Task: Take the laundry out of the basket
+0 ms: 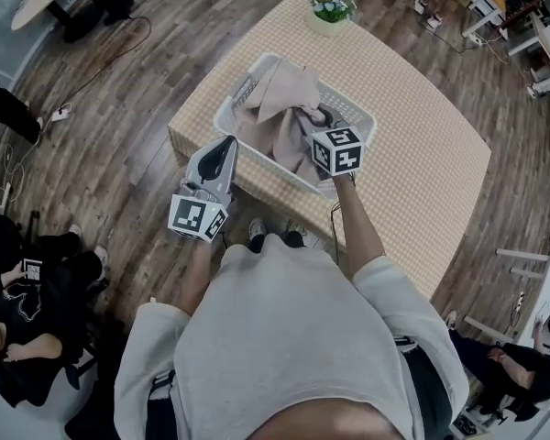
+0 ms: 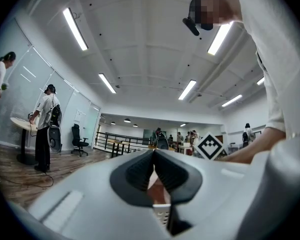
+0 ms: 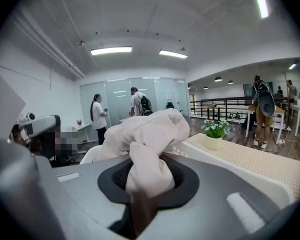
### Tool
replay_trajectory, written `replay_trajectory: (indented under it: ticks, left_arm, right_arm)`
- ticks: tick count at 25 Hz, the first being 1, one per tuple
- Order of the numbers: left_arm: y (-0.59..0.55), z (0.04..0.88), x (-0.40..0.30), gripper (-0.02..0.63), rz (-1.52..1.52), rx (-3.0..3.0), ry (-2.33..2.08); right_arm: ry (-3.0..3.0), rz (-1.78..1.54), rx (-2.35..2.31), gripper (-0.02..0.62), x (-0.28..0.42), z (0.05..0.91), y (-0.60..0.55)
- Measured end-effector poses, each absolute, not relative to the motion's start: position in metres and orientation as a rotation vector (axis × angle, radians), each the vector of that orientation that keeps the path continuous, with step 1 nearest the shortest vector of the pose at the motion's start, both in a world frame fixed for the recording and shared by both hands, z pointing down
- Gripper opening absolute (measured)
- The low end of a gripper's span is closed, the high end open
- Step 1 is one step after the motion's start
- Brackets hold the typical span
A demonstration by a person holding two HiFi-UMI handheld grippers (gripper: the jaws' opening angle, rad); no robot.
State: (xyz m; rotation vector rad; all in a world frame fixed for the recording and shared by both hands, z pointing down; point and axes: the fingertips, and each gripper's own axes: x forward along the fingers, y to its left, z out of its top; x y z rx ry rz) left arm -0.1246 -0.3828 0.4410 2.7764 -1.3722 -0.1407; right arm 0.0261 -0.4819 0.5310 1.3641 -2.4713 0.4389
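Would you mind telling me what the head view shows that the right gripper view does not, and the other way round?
Only the head view shows the left tongs, held beside the basket, and the whole checked table. Only the right gripper view shows the right tongs clamped on a fold of the beige garment. Both show the garment, basket and potted plant.
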Motion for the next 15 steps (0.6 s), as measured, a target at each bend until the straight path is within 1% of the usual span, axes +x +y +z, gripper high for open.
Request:
replay_trajectory:
  ticks: [6, 10, 15]
  left_arm:
    - [-0.384, 0.427, -0.120, 0.011, -0.155, 2.815, -1.331]
    - [-0.382, 0.425, -0.119, 0.011, -0.165, 2.835, -1.307]
    - [-0.378, 0.418, -0.120, 0.011, -0.191, 2.848, -1.289]
  right_arm:
    - [-2.568, 0.503, 1.491, 0.067, 0.040, 0.502, -0.480]
    - [-2.596, 0.445, 1.535, 0.067, 0.040, 0.480, -0.477]
    - [-2.651, 0.357, 1.608, 0.067, 0.045, 0.432, -0.469]
